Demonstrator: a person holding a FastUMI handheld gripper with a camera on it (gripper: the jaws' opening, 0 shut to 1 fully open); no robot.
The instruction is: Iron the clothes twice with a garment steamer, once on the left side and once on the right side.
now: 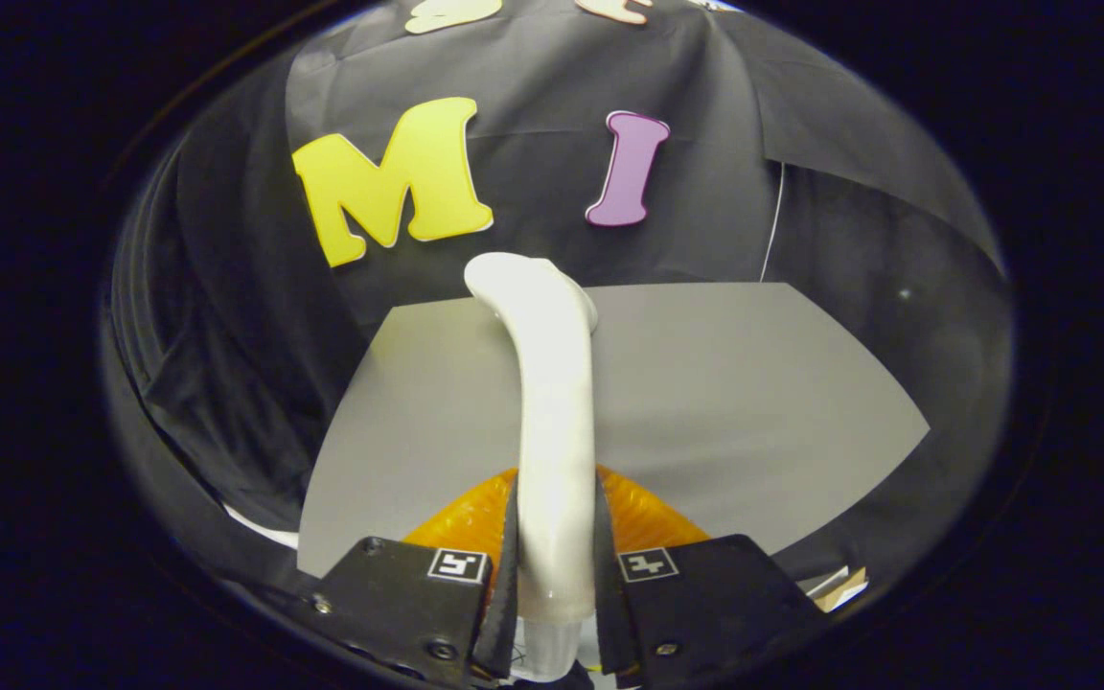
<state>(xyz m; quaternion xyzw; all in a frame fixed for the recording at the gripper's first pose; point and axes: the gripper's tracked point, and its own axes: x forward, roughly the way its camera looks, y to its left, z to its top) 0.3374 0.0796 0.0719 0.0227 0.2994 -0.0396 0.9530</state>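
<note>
Black cloth walls the booth, and a grey surface stretches ahead to the far side. The gripper has its fingers pinching the white garment steamer by its handle, the head pointing away. An orange ribbed piece sits just under the handle. No garment is seen, so both passes look still to be done.

black cloth wall hangs creased behind a flat grey tabletop (light glares softly).
</note>
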